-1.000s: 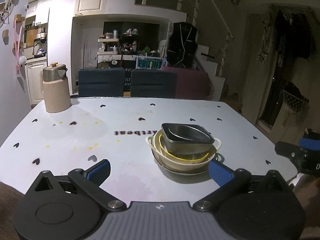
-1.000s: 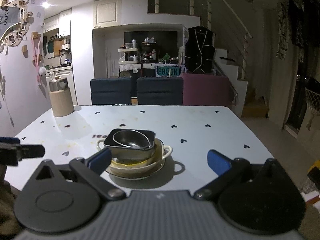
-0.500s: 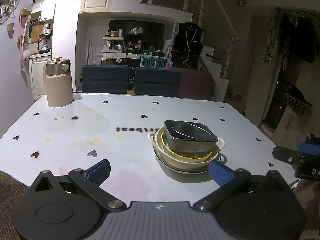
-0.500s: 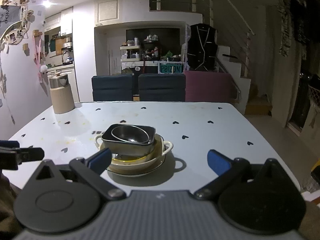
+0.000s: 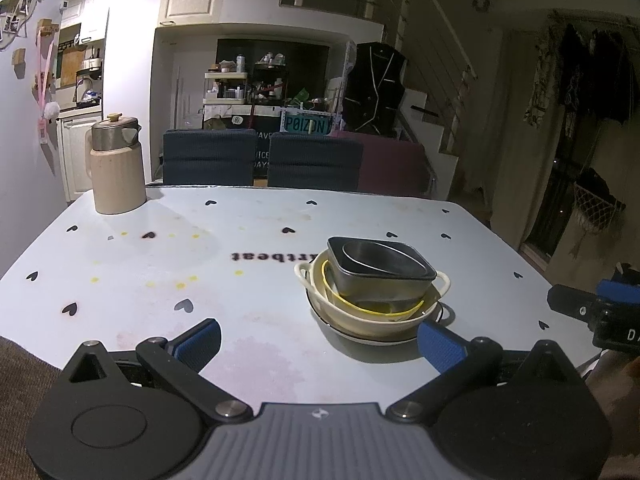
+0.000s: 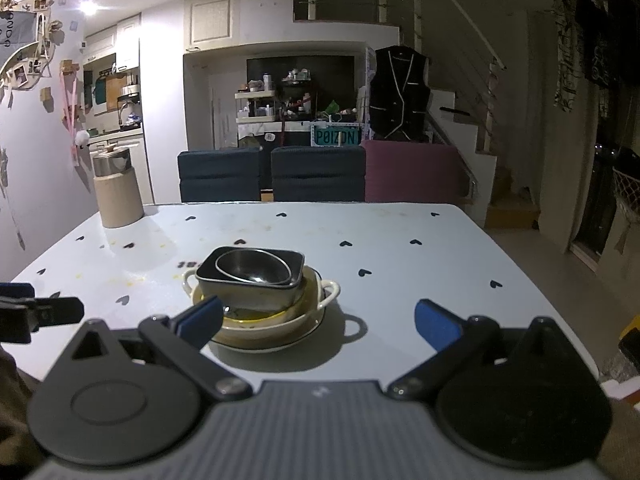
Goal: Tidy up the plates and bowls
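We count one nested stack of four dishes near the worktop's six-o'clock edge, one beige jug at ten o'clock, both grippers' jaws spread, holding nothing.

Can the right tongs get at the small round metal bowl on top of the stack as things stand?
Probably yes. The right tongs are open and empty, and the round metal bowl sits uppermost, nested in the square metal dish, with nothing over it. The left tongs hang back on the other side.
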{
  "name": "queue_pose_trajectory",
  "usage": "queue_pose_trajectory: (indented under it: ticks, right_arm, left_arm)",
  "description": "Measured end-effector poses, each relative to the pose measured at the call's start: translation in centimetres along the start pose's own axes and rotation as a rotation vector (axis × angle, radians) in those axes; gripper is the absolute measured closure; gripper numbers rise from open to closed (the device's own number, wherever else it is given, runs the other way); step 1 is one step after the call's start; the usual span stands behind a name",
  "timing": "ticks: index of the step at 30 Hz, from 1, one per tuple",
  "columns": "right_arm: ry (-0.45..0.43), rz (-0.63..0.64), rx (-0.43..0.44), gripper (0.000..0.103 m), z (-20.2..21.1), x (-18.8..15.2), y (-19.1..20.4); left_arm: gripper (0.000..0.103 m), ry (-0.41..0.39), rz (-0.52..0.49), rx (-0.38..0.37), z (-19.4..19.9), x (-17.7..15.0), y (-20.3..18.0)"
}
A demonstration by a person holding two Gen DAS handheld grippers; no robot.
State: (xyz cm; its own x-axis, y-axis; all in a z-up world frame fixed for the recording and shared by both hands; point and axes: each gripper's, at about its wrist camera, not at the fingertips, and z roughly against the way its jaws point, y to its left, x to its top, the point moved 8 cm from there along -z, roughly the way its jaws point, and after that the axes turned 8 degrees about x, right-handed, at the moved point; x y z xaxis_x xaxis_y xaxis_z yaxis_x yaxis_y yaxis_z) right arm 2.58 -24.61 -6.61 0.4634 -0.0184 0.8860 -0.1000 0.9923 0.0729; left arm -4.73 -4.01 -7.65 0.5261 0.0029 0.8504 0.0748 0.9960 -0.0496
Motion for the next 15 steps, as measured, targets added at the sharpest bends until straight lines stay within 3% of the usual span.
queue_pose_trajectory:
  ticks: [15]
  right_arm:
    - [-0.004, 0.004, 0.019, 0.0, -0.33, 0.01, 0.38]
  left_arm:
    - [0.0, 0.009, 0.002, 0.01, -0.25, -0.35, 0.54]
